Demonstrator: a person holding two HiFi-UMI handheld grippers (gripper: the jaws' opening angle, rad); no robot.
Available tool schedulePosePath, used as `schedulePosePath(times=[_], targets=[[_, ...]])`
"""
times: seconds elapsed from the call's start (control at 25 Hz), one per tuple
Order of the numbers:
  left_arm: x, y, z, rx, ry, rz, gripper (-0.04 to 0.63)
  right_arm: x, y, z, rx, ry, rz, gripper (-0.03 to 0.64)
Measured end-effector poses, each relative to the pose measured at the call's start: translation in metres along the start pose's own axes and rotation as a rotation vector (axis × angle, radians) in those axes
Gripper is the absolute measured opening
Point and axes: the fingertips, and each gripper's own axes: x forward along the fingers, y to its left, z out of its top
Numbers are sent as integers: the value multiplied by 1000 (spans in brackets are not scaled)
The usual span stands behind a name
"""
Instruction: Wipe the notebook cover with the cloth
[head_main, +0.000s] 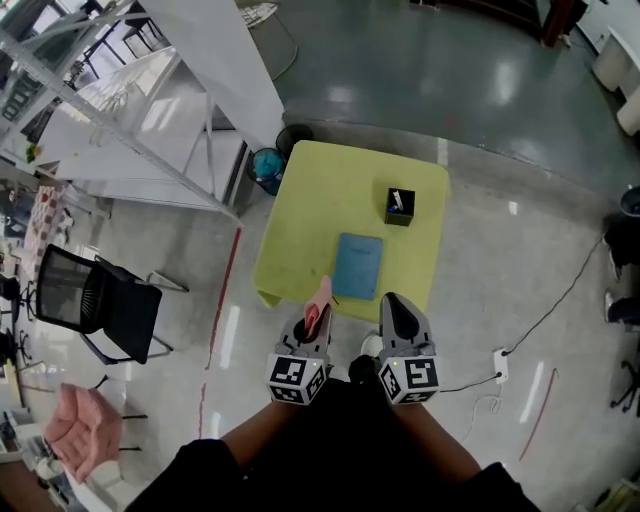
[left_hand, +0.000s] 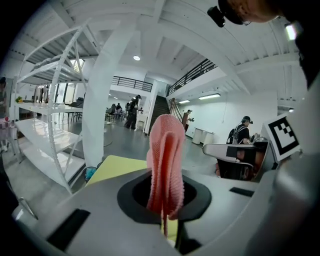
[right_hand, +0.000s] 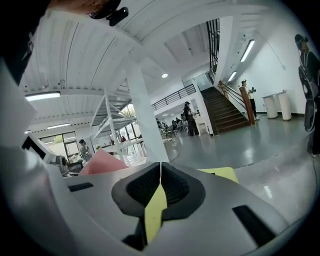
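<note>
A blue notebook (head_main: 358, 266) lies flat near the front of a yellow-green table (head_main: 320, 200). My left gripper (head_main: 314, 322) is shut on a pink cloth (head_main: 319, 303), which sticks up from between its jaws (left_hand: 166, 165) in the left gripper view. It hovers at the table's front edge, just left of the notebook. My right gripper (head_main: 396, 308) is shut with nothing in it, jaws meeting (right_hand: 160, 186), held beside the left one in front of the notebook. The cloth (right_hand: 102, 162) shows at the left in the right gripper view.
A small black box (head_main: 400, 206) stands on the table behind the notebook. A blue bin (head_main: 267, 167) sits at the table's far left corner. White shelving (head_main: 150, 110) and a black chair (head_main: 95, 300) are to the left. A cable and socket (head_main: 500, 364) lie on the floor at right.
</note>
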Motion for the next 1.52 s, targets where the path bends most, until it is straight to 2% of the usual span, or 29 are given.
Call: schedulePosePath(times=[0.32,0.4,0.56,0.92,1.12,1.28,1.44,1.52], targets=[[27,20,-3,-52,10,83,23,29,-10,5,-39,31,82,32],[34,28,-7,-64,12,88,23,35,-16,1,-17,51,74,32],[56,41,-19,-40,44,83,23,52,-29,-2,0,59,37,32],[132,82,-63,-60,194,66,23,99,-38,-20,-22,155,57,32],[176,107,-74,-57,241,78,23,139,-40,-29,-94,212,78,32],[207,125,-92,-72,292,83,23,172,-44,-43,-73,246,86,32],[234,148,-121,-144,358,115,23,198,-65,-54,-58,278,35,32],[247,158,-134,-133,386,126,23,209,-82,-55,-43,277,-11,32]])
